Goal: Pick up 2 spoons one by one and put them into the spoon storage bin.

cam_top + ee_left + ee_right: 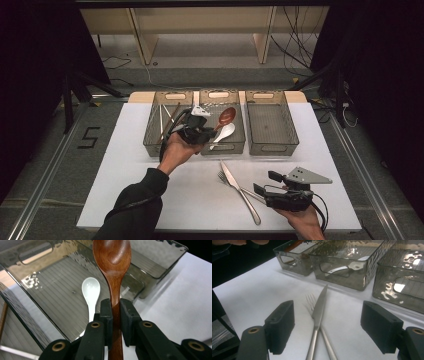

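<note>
You are pinching the wooden spoon (112, 262) by its thin handle in the left gripper (113, 312), its bowl hanging over the middle bin (240, 145) above the white ceramic spoon (91, 291). Gripped this low, it may be pivoting or slipping and striking the ceramic one. Your right gripper (328, 327) is waiting with fingers wide over the crossed knife (319, 310) and fork (310, 301) on the desk (150, 200).

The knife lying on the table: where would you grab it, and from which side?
Grip the knife on its handle near the person, coming from above with the open right gripper. There the handle lies clear of the fork, which it crosses nearer the blade.
</note>
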